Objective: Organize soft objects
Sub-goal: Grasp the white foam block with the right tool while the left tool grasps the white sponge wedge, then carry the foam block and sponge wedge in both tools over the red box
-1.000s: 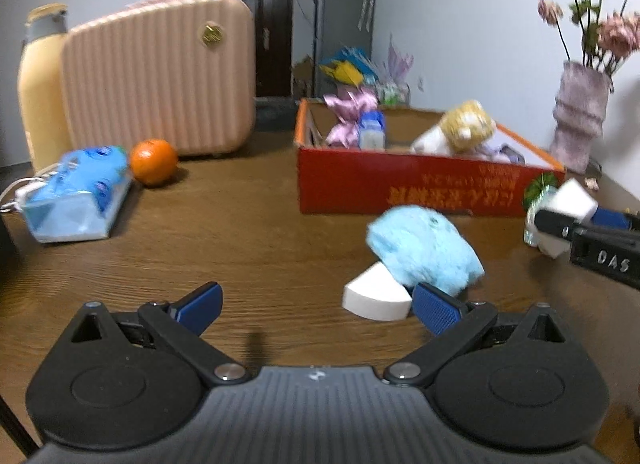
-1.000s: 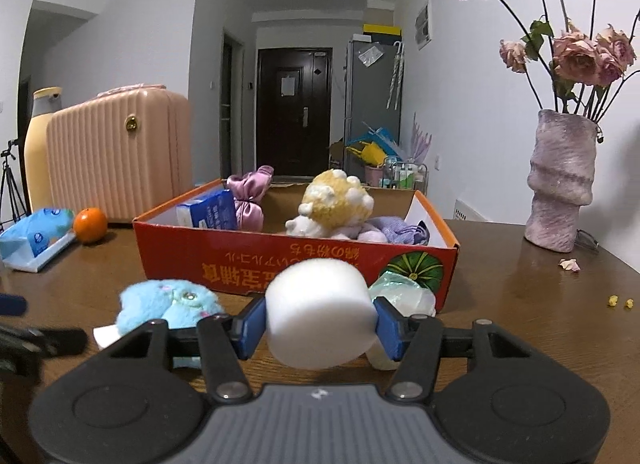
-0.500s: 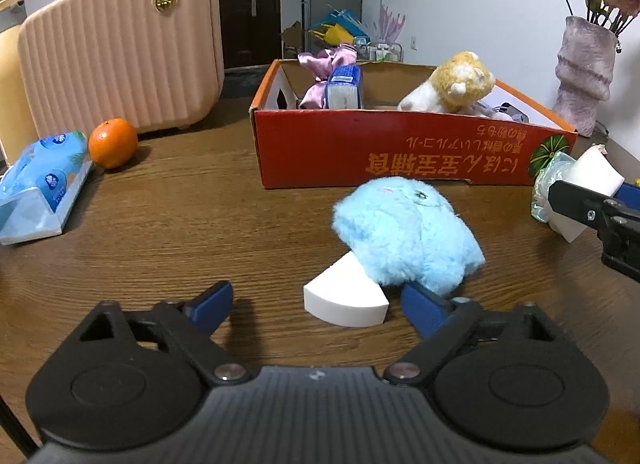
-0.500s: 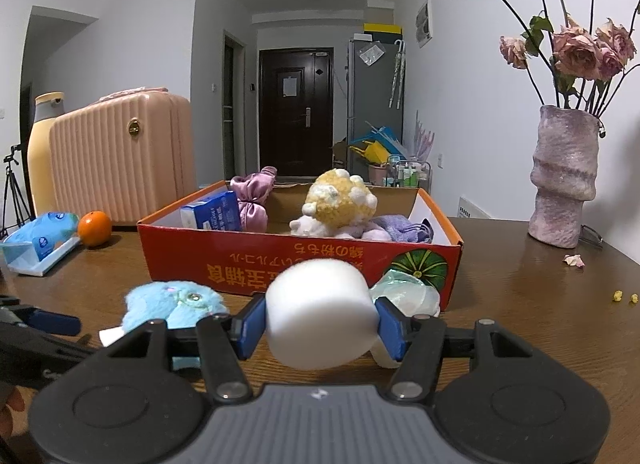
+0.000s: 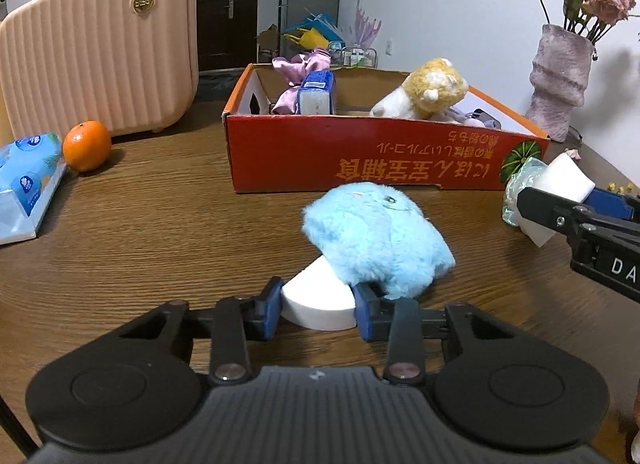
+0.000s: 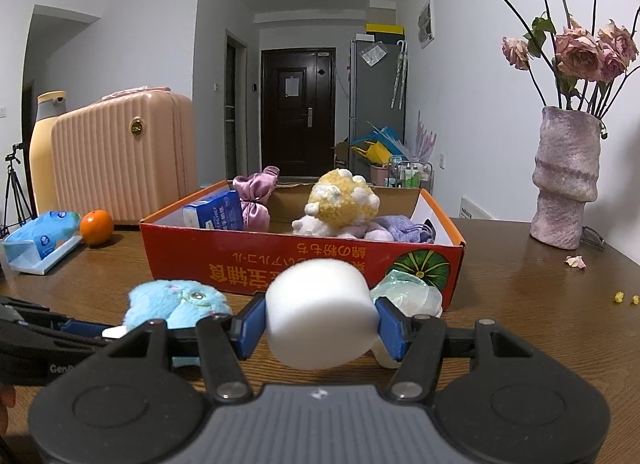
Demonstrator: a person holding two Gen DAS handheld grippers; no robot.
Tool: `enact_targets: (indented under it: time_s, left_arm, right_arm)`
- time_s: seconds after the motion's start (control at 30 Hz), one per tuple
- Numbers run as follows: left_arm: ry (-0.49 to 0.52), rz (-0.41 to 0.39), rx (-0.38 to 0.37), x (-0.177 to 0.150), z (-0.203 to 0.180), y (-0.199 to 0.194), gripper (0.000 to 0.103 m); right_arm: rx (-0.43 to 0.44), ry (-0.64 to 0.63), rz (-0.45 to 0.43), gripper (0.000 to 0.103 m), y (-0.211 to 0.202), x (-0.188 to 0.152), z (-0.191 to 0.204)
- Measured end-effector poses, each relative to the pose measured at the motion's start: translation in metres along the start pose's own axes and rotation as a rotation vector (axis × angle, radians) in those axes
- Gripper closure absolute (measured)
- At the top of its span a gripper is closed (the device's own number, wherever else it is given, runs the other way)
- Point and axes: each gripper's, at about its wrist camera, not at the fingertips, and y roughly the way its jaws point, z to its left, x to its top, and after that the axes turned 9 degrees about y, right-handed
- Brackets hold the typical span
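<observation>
A white foam wedge lies on the wooden table, half under a fluffy blue plush. My left gripper is closing around the wedge, and its blue pads touch both of its sides. My right gripper is shut on a white foam cylinder and holds it above the table, in front of the red cardboard box. The left wrist view shows that gripper at the right edge. The box holds a yellow plush, a pink satin bundle and a blue pack.
A crumpled clear bag lies against the box's front right corner. A pink suitcase, an orange and a blue tissue pack are at the left. A vase of dried roses stands at the right.
My left gripper moved forward and down to the white wedge, and its jaws went from wide apart to touching the wedge's sides. The right gripper kept still with the cylinder.
</observation>
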Motion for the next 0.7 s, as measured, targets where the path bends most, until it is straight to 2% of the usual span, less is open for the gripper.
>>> enact_targets:
  time_s: [0.43,0.7]
  left_arm:
    - [-0.041,-0.079,0.031,0.002,0.008,-0.02,0.068]
    - [-0.047,-0.184,0.052,0.009,0.008,-0.048,0.068]
  right_arm:
    - [0.018,0.007,-0.04,0.045,-0.007,0.001,-0.001]
    - [0.026,0.014,-0.072,0.045,-0.012,0.003,-0.002]
